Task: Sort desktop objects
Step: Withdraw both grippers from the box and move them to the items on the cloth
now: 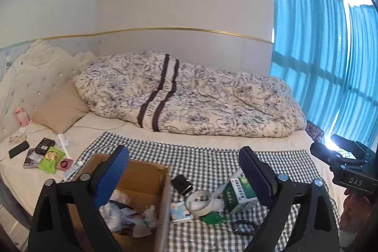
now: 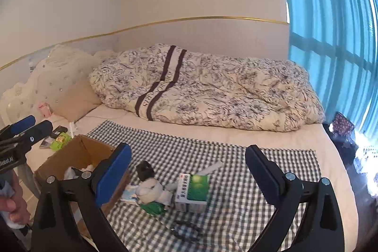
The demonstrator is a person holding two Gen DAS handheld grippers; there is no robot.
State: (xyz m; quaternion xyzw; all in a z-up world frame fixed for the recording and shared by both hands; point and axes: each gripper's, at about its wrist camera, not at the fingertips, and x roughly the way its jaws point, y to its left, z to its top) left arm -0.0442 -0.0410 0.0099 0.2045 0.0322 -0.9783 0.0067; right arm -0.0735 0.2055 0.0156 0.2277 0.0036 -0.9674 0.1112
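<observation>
We hold the left gripper (image 1: 183,165) and the right gripper (image 2: 187,165) above the near edge of the bed, both with jaws spread wide and nothing between them. We judge this to be an approach step: no item is yet picked.

Nearest, below the right gripper, lies a dark beaded bracelet (image 2: 186,229) on the grey-and-white checked cloth (image 2: 236,157). Just beyond it, under the gap of the jaws, stands the green-and-white cardboard medicine box (image 2: 193,190); to its left sit a green plastic piece (image 2: 153,208), a white roll of tape (image 2: 151,188) and a pale blue tissue packet (image 2: 128,196), closely clustered. A small black clip-like object (image 2: 145,170) lies just behind them.

Under the left gripper's left finger sits the open brown cardboard box (image 1: 141,171), already holding crumpled white items. Farther left, off the cloth, more small packets lie loose, among them a green snack packet (image 1: 50,157).

The next move calls for one gripper to descend over a single item, probably the medicine box, with jaws aligned across its narrow sides, then carry it to the cardboard box.
</observation>
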